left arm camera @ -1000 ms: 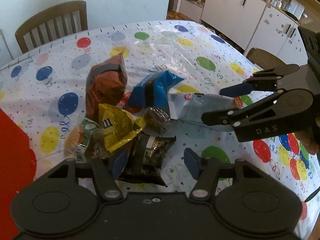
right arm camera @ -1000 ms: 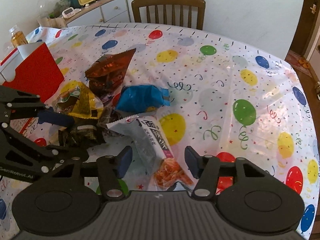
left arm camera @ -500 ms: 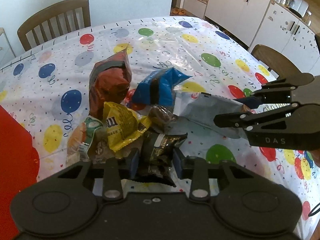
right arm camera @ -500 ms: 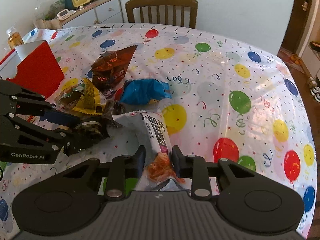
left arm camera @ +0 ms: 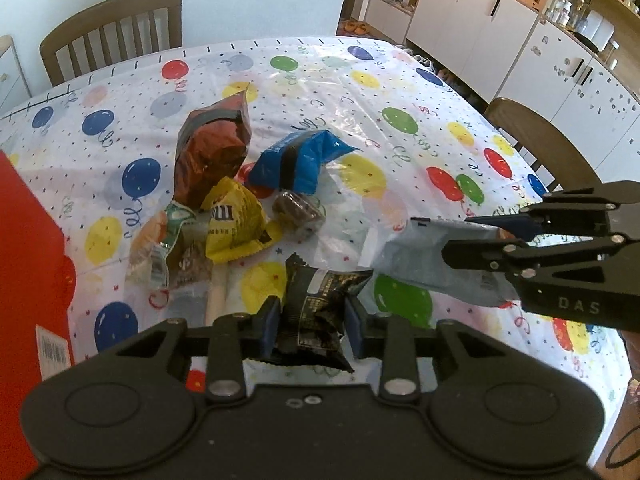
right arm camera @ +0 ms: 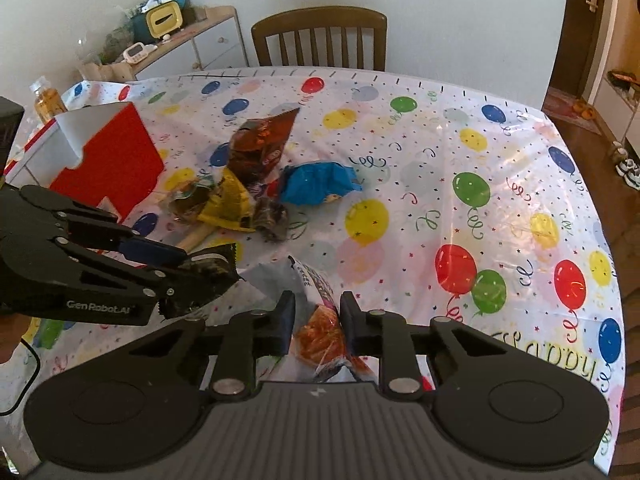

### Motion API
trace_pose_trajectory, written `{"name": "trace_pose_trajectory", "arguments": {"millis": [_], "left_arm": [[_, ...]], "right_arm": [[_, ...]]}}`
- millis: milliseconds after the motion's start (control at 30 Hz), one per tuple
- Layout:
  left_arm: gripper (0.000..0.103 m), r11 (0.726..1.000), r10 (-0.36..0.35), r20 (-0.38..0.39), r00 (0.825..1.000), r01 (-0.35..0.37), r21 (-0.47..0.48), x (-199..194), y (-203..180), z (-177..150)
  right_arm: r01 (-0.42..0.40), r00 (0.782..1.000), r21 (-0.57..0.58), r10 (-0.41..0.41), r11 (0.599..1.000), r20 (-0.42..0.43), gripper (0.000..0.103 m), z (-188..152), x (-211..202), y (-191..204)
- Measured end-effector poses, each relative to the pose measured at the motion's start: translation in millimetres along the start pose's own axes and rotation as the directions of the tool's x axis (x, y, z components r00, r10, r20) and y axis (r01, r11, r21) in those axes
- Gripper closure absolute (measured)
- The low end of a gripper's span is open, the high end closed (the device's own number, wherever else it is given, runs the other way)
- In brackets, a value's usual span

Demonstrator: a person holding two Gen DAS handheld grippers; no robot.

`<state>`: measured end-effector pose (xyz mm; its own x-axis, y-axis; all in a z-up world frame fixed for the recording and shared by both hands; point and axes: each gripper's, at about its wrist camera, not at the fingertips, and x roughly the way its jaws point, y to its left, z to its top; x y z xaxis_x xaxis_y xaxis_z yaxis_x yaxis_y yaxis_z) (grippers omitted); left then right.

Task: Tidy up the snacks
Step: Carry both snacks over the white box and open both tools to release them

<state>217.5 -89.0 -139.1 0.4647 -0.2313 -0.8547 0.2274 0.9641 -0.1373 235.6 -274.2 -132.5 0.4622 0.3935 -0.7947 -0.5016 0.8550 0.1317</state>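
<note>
Jaws of both grippers are nearly closed, the left gripper (left arm camera: 311,322) pinching a black packet (left arm camera: 316,312) and the right gripper (right arm camera: 317,322) a grey packet (right arm camera: 320,320) above the counter's (right arm camera: 520,168) near edge, so lift both steadily, without crushing, toward the red box (right arm camera: 108,160) at the left edge.

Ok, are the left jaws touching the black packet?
Touching. The left wrist view shows both pads of the left gripper pressed against the black packet, crumpling it.

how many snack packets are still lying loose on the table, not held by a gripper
5: brown bag farthest back, blue packet to its right, yellow packet in front, green-and-clear packet leftmost, small brown wrapped snack. More may be hidden beneath the pile.
</note>
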Motion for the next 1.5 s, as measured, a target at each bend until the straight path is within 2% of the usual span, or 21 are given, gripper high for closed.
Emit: {"name": "trace_pose_trajectory", "arguments": {"millis": [400, 700, 1167, 1500], "left_arm": [[0.072, 0.999, 0.001, 0.004, 1.0, 0.0, -0.038, -36, 0, -15], [0.072, 0.997, 0.063, 0.044, 0.997, -0.061, -0.042, -75, 8, -18], [0.072, 0.984, 0.143, 0.134, 0.981, -0.126, -0.126, -136, 63, -10], [0.072, 0.969, 0.2, 0.17, 0.965, -0.17, -0.179, -164, 112, -10]], "right_arm": [[-0.038, 0.997, -0.031, 0.04, 0.999, 0.062, 0.082, 4, -41, 35], [-0.063, 0.989, -0.084, 0.074, 0.994, 0.131, 0.082, 26, -61, 73], [-0.077, 0.968, -0.17, 0.115, 0.982, 0.225, 0.082, 79, -63, 140], [-0.106, 0.96, -0.214, 0.156, 0.971, 0.233, 0.082, 110, -42, 191]]}}
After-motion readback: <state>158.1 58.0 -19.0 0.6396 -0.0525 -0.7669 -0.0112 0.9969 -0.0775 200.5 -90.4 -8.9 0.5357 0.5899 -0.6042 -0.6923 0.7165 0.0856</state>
